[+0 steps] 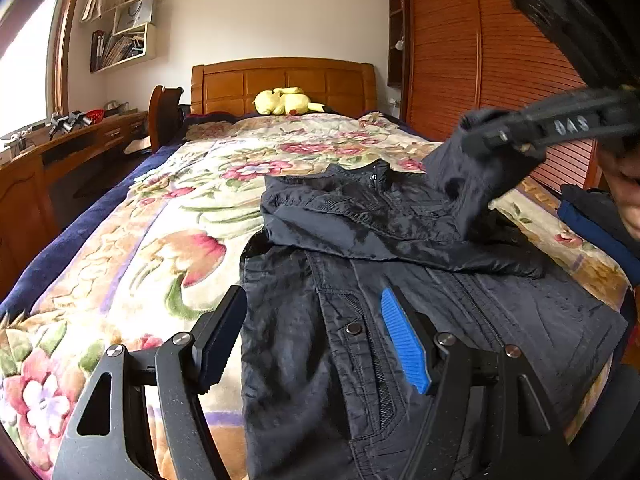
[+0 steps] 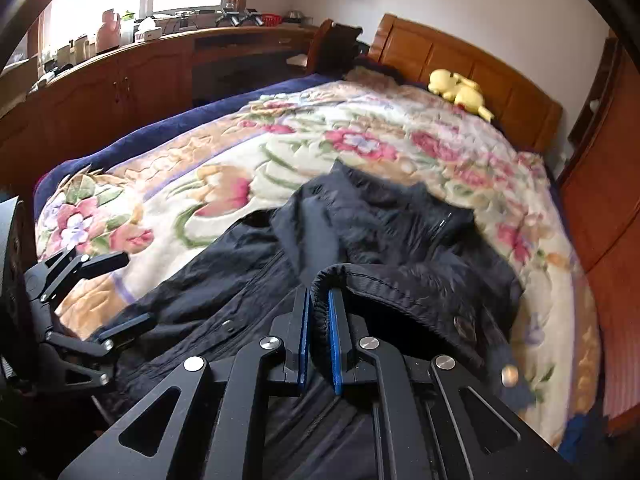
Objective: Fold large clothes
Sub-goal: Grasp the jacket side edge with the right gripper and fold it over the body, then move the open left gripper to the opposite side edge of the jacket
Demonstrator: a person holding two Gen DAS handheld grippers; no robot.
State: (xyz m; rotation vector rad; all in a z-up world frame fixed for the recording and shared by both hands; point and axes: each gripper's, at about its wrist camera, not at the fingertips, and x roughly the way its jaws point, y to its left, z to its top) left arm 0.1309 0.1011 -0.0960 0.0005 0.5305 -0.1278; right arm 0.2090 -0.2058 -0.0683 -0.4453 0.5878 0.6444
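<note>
Folding a jacket (image 1: 400,280) on the bed (image 1: 160,220): our right hand-held gripper (image 2: 318,344) pinches its cuff (image 2: 384,280); the left hand-held gripper (image 1: 314,336) hovers apart. Next, we judge, lay the sleeve across the chest.

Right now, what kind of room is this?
It looks like a bedroom. There is a bed with a wooden headboard and a flowery blanket, a yellow stuffed toy up by the headboard, and a big wooden wardrobe along one side.
</note>
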